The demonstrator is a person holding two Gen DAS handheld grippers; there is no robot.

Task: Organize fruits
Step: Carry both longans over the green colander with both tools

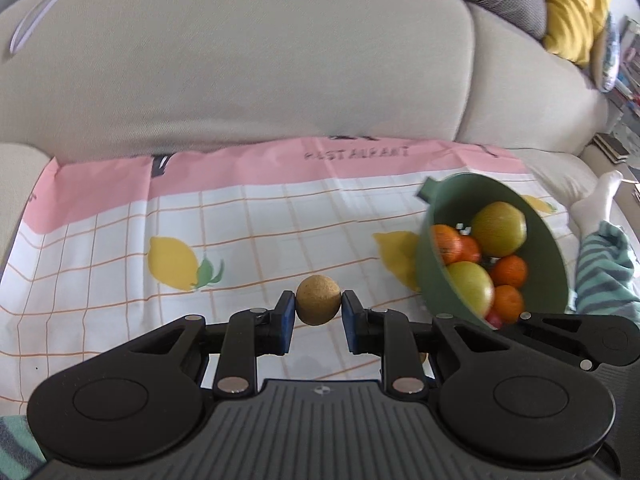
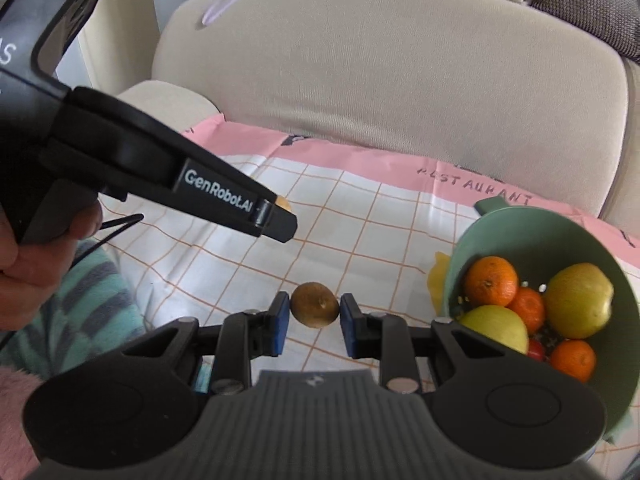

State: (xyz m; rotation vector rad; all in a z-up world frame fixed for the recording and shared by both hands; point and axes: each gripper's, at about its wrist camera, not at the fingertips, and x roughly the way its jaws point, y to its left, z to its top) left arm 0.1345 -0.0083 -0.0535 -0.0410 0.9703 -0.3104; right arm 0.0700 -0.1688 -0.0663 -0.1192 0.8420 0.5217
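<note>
The left gripper point(image 1: 318, 312) is clamped on a small, round, tan-brown fruit point(image 1: 318, 300), its blue pads point(image 1: 287, 320) pressing on both sides, and the fruit hangs clear above the cloth. The right gripper point(image 2: 314, 312) likewise pinches a brown kiwi point(image 2: 314, 305) between its blue pads point(image 2: 280, 322), the kiwi's stem end turned toward the camera. Both are held over a picnic cloth point(image 1: 240, 216) with a pink border, an orange grid and printed lemons, spread on the seat of a beige sofa point(image 1: 248, 64). To the right stands a green colander bowl point(image 2: 548, 232), tilted on the soft seat, with its handle on the far side. It holds two yellow-green apples point(image 2: 578, 300), several tangerines point(image 2: 490, 280) and something small and red point(image 2: 536, 350) near the bottom. In the right wrist view the left gripper's black body enters from the left, held by a hand point(image 2: 28, 272), with a striped teal sleeve point(image 2: 84, 304) below it. In the left wrist view a foot in a white sock point(image 1: 600, 200) rests at the far right edge of the sofa, beside a striped teal trouser leg point(image 1: 608, 276).
</note>
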